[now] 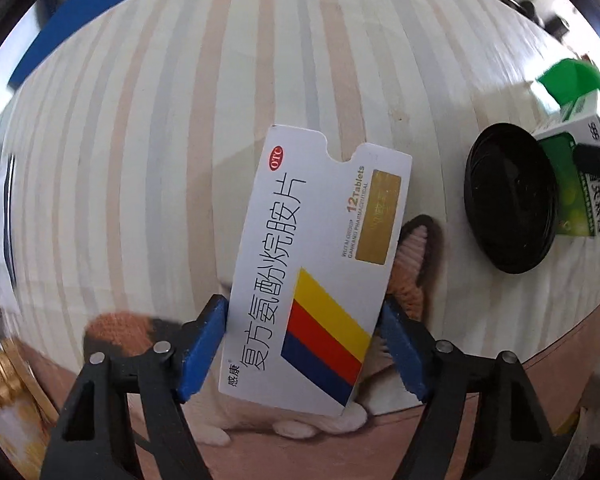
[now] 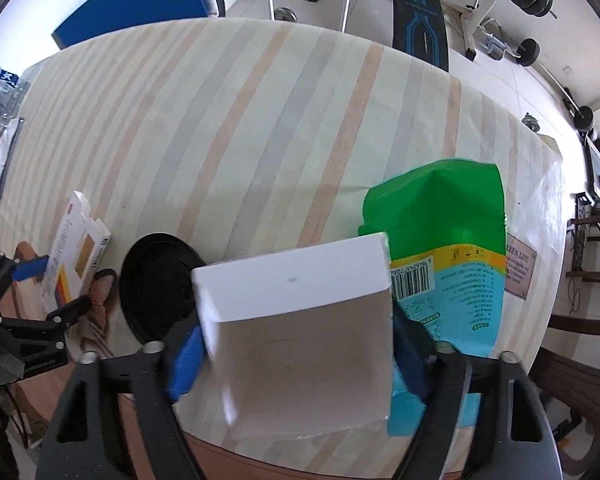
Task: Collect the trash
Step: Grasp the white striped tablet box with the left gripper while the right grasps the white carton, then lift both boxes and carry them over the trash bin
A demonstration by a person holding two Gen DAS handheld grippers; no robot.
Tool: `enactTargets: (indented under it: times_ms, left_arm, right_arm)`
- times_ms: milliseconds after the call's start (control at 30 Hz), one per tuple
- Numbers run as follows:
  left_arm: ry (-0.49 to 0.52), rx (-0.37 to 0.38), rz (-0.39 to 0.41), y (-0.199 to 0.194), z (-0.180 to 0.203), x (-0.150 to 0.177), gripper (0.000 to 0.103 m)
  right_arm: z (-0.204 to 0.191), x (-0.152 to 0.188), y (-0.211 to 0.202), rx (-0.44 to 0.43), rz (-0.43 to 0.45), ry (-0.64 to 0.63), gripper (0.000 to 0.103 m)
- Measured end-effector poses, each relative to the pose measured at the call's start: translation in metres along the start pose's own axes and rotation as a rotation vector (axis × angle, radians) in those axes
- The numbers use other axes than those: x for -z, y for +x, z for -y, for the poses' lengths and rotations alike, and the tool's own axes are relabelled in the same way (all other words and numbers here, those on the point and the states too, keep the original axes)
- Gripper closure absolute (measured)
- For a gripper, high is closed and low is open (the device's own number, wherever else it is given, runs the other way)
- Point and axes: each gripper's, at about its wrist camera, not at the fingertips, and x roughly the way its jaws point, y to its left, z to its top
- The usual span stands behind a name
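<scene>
A white medicine box (image 1: 320, 264) with yellow, red and blue stripes lies flat on the striped tablecloth (image 1: 180, 120). My left gripper (image 1: 304, 344) points down over it, its blue pads pressed on the box's two long edges. The right wrist view has that box (image 2: 72, 248) at the far left. My right gripper (image 2: 296, 360) is shut on a white carton (image 2: 300, 320), one blue pad on each side. In the left wrist view this carton (image 1: 580, 184) shows a green face. A green and blue pouch (image 2: 452, 240) lies flat just right of the carton.
A black round lid (image 2: 156, 280) sits on the cloth between the two boxes. The table's near edge (image 2: 260, 464) runs just below both grippers. Beyond the far edge stand a blue board (image 2: 140, 4), a weight bench (image 2: 420, 20) and barbells; a wooden chair (image 2: 580, 360) is at the right.
</scene>
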Motion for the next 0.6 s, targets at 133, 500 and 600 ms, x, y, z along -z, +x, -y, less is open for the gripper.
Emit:
enactTargets:
  times_ms: [133, 500, 600]
  left_arm:
    - [-0.217, 0.030, -0.032, 0.001, -0.011, 0.026, 0.029]
    - [-0.615, 0.046, -0.021, 0.004, 0.017, 0.153, 0.029]
    - [-0.593, 0.006, -0.005, 0.005, 0.025, 0.152, 0.028]
  right_arm:
    - [0.000, 0.011, -0.006, -0.031, -0.016, 0.017, 0.026]
    - [0.011, 0.097, -0.002, -0.053, -0.162, -0.038, 0.023]
    - [0.008, 0.108, 0.009, -0.028, -0.186, -0.043, 0.021]
